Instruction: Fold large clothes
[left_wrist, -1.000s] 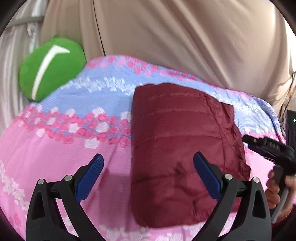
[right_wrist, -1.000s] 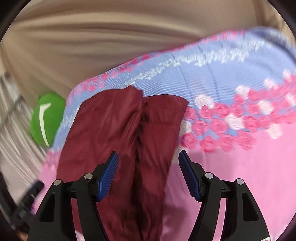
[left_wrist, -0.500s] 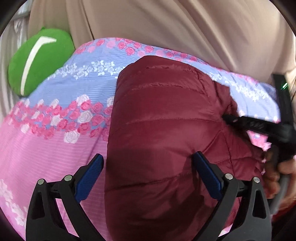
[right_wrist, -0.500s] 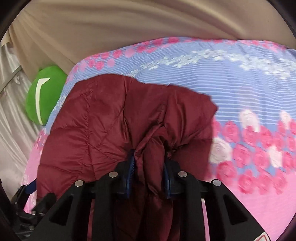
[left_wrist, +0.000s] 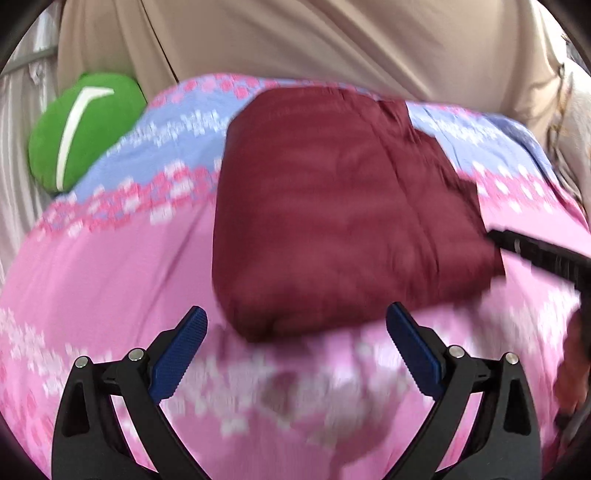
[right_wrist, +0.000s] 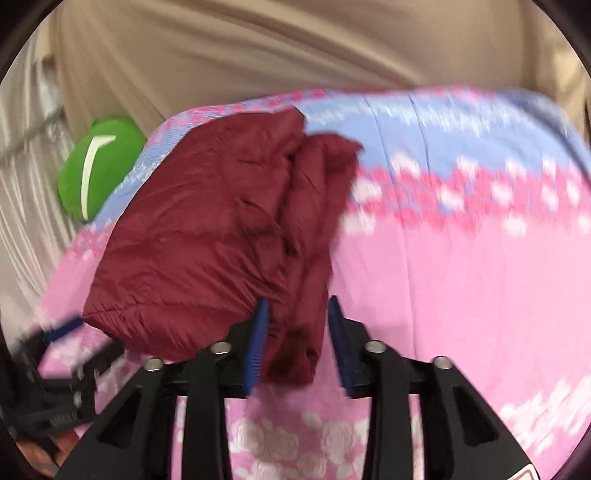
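A folded maroon puffer jacket (left_wrist: 332, 206) lies on the pink and blue flowered bedspread (left_wrist: 110, 277). My left gripper (left_wrist: 295, 314) is open wide just short of the jacket's near edge, with nothing between its fingers. In the right wrist view, a thick fold at the right side of the jacket (right_wrist: 207, 236) sits between the jaws of my right gripper (right_wrist: 298, 302). These jaws are opening: the left pad still touches the fabric and the right pad stands a little clear. The right gripper (left_wrist: 535, 254) also shows at the jacket's right edge. The left gripper (right_wrist: 55, 332) appears blurred at lower left.
A green cushion (left_wrist: 81, 129) with a white stripe rests at the bed's far left corner. A beige curtain (left_wrist: 332, 37) hangs behind the bed. The bedspread (right_wrist: 461, 295) stretches bare to the right of the jacket. A person's hand (left_wrist: 572, 362) holds the right gripper.
The right gripper closed on the jacket's right fold half a second ago and its jaws have now parted. The left gripper drew back, so the jacket now lies beyond its fingertips.
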